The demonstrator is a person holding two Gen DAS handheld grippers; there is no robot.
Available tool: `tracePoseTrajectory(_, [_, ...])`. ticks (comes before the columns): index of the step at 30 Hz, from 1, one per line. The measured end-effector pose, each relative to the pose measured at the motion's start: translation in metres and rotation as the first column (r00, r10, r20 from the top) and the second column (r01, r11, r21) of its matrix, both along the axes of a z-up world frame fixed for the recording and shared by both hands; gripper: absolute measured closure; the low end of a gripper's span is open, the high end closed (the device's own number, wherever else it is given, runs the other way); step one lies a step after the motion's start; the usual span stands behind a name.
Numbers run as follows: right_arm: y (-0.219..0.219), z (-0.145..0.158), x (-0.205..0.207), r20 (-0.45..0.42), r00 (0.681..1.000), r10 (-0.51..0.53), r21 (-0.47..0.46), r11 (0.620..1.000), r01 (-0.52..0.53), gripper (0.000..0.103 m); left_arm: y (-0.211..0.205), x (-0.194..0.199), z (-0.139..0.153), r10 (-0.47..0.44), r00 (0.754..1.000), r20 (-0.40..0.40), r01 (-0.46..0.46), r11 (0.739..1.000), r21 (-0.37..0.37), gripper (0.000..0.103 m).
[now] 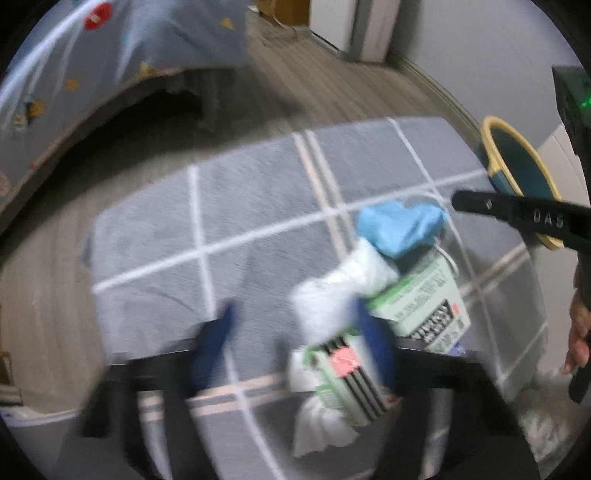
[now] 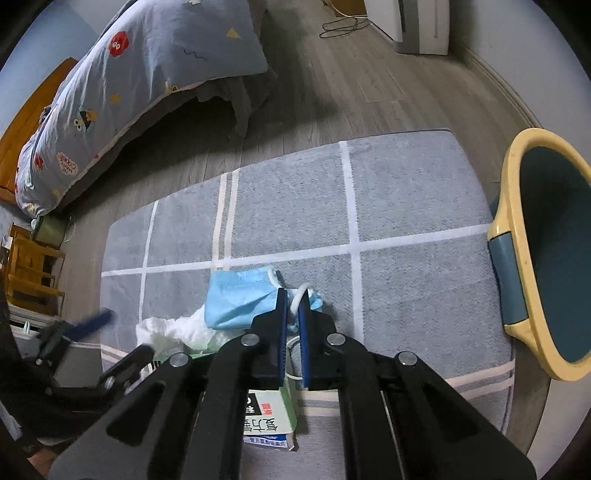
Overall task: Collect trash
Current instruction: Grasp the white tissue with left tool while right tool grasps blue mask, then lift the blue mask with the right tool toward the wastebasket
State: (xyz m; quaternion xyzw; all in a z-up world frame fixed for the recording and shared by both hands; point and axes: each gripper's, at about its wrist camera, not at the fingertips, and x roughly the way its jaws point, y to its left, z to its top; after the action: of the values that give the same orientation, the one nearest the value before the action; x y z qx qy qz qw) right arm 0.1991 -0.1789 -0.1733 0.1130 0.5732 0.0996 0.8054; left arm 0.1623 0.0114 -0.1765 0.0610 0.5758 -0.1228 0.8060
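On the grey rug (image 2: 406, 206), right hand-held gripper (image 2: 292, 295) pinching mask (image 2: 240, 295) loop; left hand-held gripper (image 1: 295, 321) wide.

grey rug (image 2: 295, 206), patterned bedspread (image 2: 122, 92), wooden floor (image 2: 369, 85)

Grey checked rug (image 2: 406, 206) on wood floor (image 2: 332, 96); mask (image 2: 240, 299), tissue (image 2: 170, 328), boxes (image 1: 424, 310) atop

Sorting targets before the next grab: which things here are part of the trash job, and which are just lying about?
Job:
blue face mask
white tissue
green carton
small box
yellow bin

Lying about:
grey rug
bed
cable
wooden rack
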Motion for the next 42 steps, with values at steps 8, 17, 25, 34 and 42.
tracePoseTrajectory(8, [-0.007,0.008,0.001,0.032,0.999,-0.023,0.010,1.000,0.023,0.097,-0.001,0.000,0.024,0.006,0.997,0.080,-0.003,0.999,-0.036,0.096])
tracePoseTrajectory(17, [-0.012,0.033,0.002,0.102,0.994,-0.050,0.063,0.997,0.044,0.097,0.008,0.003,0.068,0.031,0.975,0.221,-0.016,0.998,-0.068,0.096])
tracePoseTrajectory(25, [-0.021,0.069,-0.002,0.188,0.981,-0.050,0.062,0.997,0.039,0.097,0.013,0.005,0.091,0.071,0.960,0.271,-0.039,0.992,-0.119,0.096])
tracePoseTrajectory(34, [-0.017,0.001,0.011,0.002,1.000,-0.013,-0.020,1.000,0.013,0.060,-0.003,0.003,0.089,0.036,0.964,0.264,-0.011,0.995,-0.096,0.096])
tracePoseTrajectory(42, [-0.023,-0.016,0.014,-0.050,0.997,-0.063,0.086,0.994,0.067,0.099,0.003,0.009,0.084,0.055,0.968,0.245,-0.029,0.994,-0.106,0.096])
